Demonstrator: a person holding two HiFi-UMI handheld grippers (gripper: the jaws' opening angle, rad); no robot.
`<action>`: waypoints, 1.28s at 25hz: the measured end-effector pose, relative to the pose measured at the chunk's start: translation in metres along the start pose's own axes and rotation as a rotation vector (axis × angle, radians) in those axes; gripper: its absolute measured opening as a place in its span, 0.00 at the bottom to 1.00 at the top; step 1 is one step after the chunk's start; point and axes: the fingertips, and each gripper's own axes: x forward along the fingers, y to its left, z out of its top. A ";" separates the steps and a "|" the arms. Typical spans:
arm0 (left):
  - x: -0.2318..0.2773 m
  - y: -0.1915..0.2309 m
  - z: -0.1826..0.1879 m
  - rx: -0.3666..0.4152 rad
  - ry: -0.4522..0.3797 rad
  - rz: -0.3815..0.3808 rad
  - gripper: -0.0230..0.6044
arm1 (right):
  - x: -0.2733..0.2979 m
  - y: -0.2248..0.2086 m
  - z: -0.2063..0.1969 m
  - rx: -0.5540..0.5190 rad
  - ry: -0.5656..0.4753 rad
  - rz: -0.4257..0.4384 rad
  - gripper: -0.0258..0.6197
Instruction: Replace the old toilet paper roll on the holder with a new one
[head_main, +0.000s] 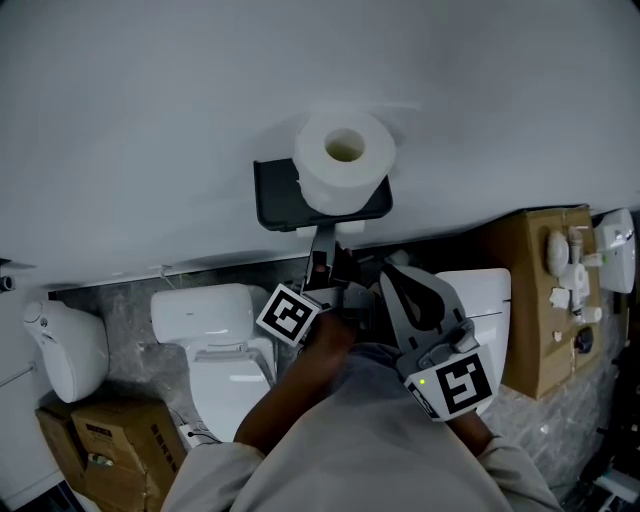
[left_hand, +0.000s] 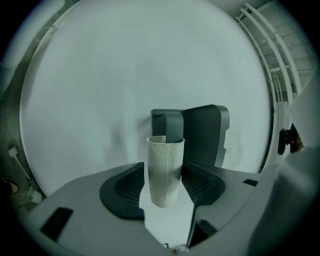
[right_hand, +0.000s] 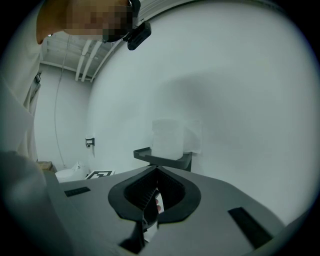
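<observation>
A full white toilet paper roll (head_main: 343, 160) stands on end on top of the black wall holder (head_main: 275, 200); the right gripper view shows the roll (right_hand: 167, 137) on that shelf (right_hand: 162, 159). Below the shelf, an empty cardboard tube (left_hand: 164, 170) stands upright at the holder's arm (left_hand: 169, 124). My left gripper (left_hand: 164, 186) is open wide around the tube, one pad close on each side, and the tube is not squeezed. In the head view the left gripper (head_main: 322, 265) points up under the shelf. My right gripper (head_main: 396, 268) (right_hand: 156, 192) is shut and empty, just to the right.
A white toilet (head_main: 215, 330) stands below the holder, with a white bin (head_main: 65, 350) and cardboard boxes (head_main: 110, 440) at the left. At the right are a white tank (head_main: 485, 295) and a brown box (head_main: 530, 300) with small white items. The wall is plain white.
</observation>
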 end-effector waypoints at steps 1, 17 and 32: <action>0.001 -0.002 0.000 0.003 0.002 -0.007 0.40 | 0.000 -0.001 0.000 0.001 0.001 -0.003 0.07; 0.011 -0.003 -0.030 -0.012 0.130 -0.026 0.36 | 0.004 -0.007 -0.004 0.023 0.010 -0.024 0.07; 0.028 -0.004 -0.086 -0.028 0.261 -0.039 0.36 | -0.019 -0.037 -0.006 0.047 0.000 -0.104 0.07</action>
